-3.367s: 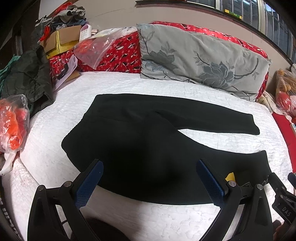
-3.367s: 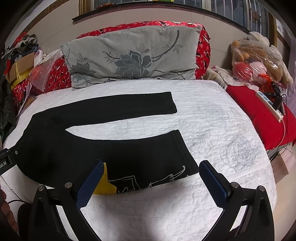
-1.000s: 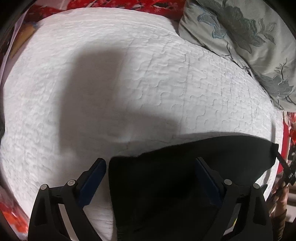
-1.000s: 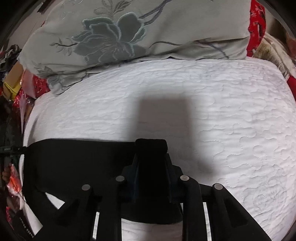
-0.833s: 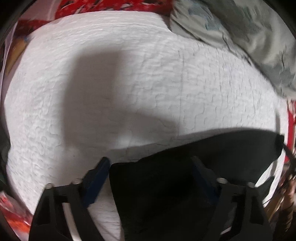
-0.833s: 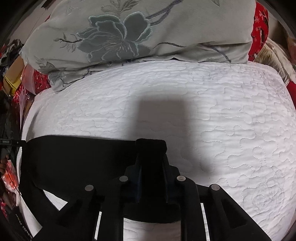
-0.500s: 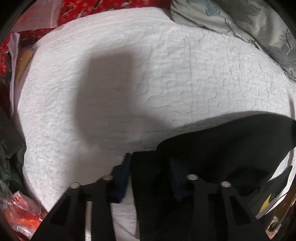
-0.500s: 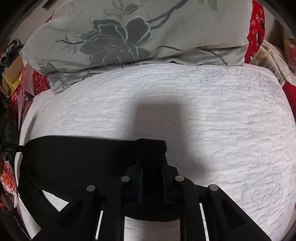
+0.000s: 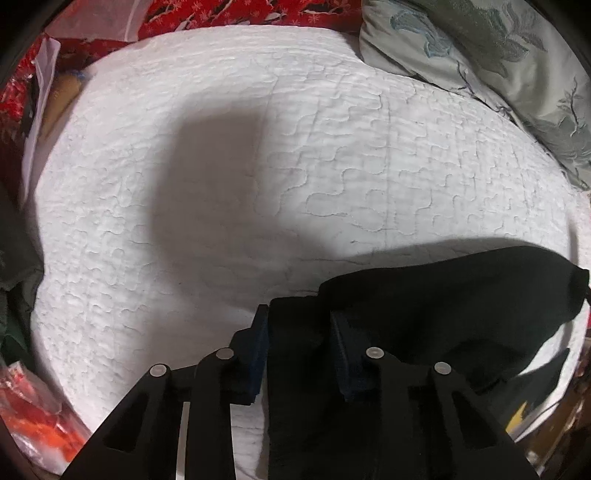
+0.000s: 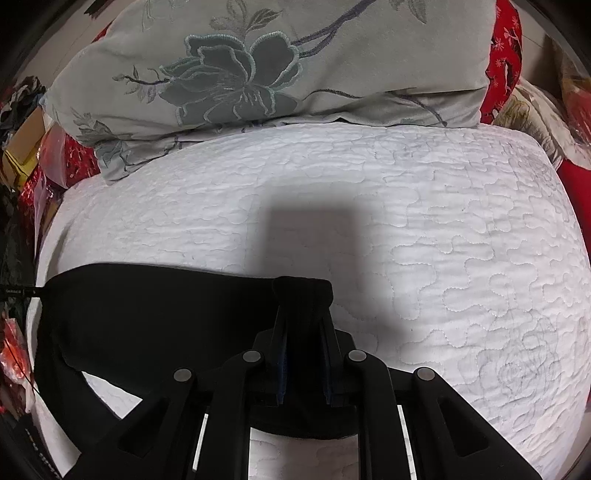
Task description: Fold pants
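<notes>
Over the white quilt (image 9: pixel 332 155), both tongs pinch the black pants (image 9: pixel 424 314).

A white quilted bedspread (image 9: pixel 332 155) with wavy stitching filled the middle of both views, each crossed by a soft grey shadow. A grey pillow (image 10: pixel 280 62) embroidered with a large flower lay along the top of the right wrist view and showed again in the upper right of the left wrist view. Red patterned fabric (image 9: pixel 236 14) ran along the top edge there. An orange item in clear plastic (image 9: pixel 33 424) sat at the lower left. A cardboard box (image 10: pixel 22 147) stood at the far left.
</notes>
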`<state>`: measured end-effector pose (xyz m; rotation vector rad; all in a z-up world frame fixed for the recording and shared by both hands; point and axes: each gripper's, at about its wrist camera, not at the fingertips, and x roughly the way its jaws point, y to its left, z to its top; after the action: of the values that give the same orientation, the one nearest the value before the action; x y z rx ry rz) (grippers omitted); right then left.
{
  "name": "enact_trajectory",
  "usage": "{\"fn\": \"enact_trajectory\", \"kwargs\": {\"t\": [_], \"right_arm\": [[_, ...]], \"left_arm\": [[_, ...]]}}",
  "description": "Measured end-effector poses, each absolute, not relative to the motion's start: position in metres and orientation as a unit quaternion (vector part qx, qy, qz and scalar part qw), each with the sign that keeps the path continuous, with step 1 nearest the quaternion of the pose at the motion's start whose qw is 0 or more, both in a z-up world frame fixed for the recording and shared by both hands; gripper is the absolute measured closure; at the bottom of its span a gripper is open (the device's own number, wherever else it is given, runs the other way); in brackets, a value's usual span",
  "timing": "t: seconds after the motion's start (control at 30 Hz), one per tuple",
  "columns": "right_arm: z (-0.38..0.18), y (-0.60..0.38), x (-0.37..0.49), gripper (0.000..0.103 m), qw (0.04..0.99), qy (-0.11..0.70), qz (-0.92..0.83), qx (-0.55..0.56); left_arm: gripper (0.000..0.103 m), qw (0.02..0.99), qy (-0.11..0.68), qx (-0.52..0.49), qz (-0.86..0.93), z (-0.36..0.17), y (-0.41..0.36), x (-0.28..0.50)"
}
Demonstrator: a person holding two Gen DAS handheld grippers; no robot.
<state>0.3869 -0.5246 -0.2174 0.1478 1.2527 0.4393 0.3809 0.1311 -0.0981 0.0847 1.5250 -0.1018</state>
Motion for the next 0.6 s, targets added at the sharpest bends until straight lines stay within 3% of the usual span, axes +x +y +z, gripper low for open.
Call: {"fn": "enact_trajectory", "kwargs": {"t": [0.23, 0.6], "right_arm": [[-0.198, -0.525, 0.382, 0.093, 0.801, 0.554, 0.217, 0.066], [-0.143, -0.552, 0.328, 0.093, 0.837, 0.487, 0.242, 0.066]], "left_arm": [[0.076, 0.757, 0.647, 0.088, -0.018, -0.060, 0.108, 0.352], [0.076, 0.825, 0.563, 0.039, 0.020, 0.011, 0.112, 0.256]]}}
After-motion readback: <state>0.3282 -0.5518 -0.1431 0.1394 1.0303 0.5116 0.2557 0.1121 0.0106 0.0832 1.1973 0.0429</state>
